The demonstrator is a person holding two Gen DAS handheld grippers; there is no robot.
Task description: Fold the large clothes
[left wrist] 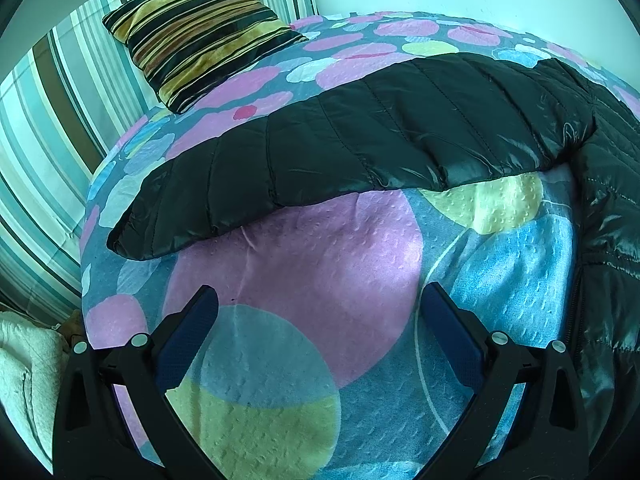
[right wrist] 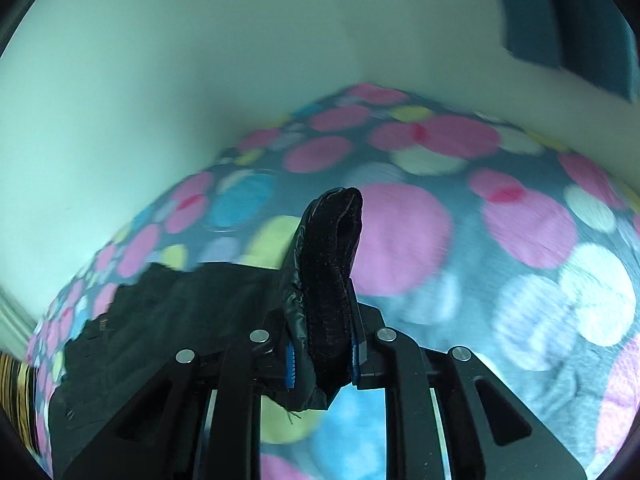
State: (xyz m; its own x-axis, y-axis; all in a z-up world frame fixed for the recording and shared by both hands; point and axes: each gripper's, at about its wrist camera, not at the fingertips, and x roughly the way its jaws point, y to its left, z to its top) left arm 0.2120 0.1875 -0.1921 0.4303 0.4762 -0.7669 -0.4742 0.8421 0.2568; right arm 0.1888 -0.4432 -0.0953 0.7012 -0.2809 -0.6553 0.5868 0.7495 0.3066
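Black quilted puffer jacket point(left wrist: 360, 132), glossy, sleeve stretched across dotted bedspread point(left wrist: 304, 264)

One black quilted jacket point(left wrist: 360, 128) lies on one bed, with one sleeve point(left wrist: 280, 160) stretched flat across the spotted bedspread point(left wrist: 312, 264). One cuff point(right wrist: 332, 264) of the jacket stands between the pads of one gripper. There are two grippers: the left gripper point(left wrist: 318, 312) and the right gripper point(right wrist: 323, 356), each with two fingers. One striped cushion point(left wrist: 200, 36) sits near the bed's far end. One pale towel-like cloth point(left wrist: 28, 364) shows at the left view's lower edge. One dark panel point(right wrist: 568, 20) hangs on the wall in the right view.
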